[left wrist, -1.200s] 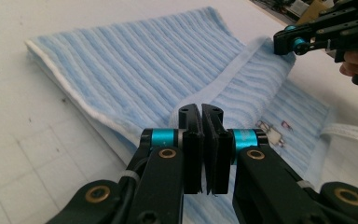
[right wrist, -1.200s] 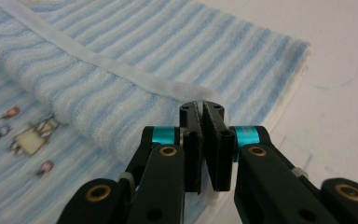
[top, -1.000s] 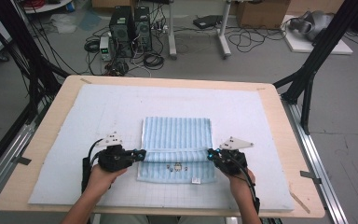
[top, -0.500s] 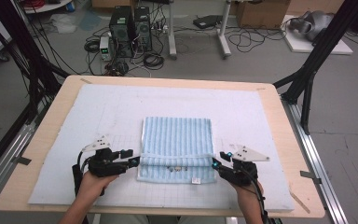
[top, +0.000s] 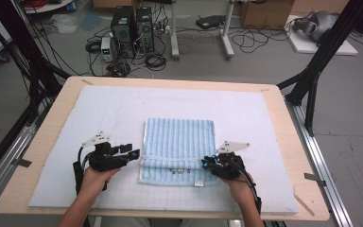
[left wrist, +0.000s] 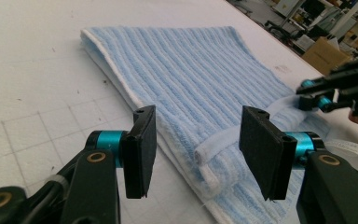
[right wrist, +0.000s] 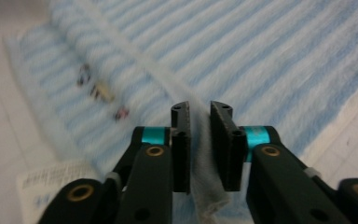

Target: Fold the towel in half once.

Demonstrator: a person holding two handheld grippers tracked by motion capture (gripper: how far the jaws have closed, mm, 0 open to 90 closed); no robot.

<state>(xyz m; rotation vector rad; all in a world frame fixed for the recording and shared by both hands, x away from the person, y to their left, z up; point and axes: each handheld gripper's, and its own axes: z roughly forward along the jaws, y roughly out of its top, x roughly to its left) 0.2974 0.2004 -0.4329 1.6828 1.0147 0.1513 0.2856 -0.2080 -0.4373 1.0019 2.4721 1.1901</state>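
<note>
A light blue striped towel [top: 179, 142] lies folded on the white mat, its near part doubled over with a white hem [top: 170, 157] running across. My left gripper [top: 133, 153] sits just off the towel's left edge. Its jaws have just opened and stand wide, with the hem's end [left wrist: 214, 151] lying past them, untouched. My right gripper [top: 204, 164] is at the towel's right edge. Its jaws have just been closing, and the white hem [right wrist: 200, 154] is pinched between its pads [right wrist: 181, 140]. The right gripper [left wrist: 307, 93] also appears far off in the left gripper view.
A white gridded mat [top: 99, 109] covers the wooden table [top: 42, 142]. A small care label [top: 198, 182] sticks out at the towel's near edge. Computer towers [top: 132, 26] and cables lie on the floor behind the table, and black frame posts [top: 312, 80] stand at the right.
Both grippers let go of the fold and drew outward. The left stays open beside the towel, while the right has come back in and closed on the hem.
</note>
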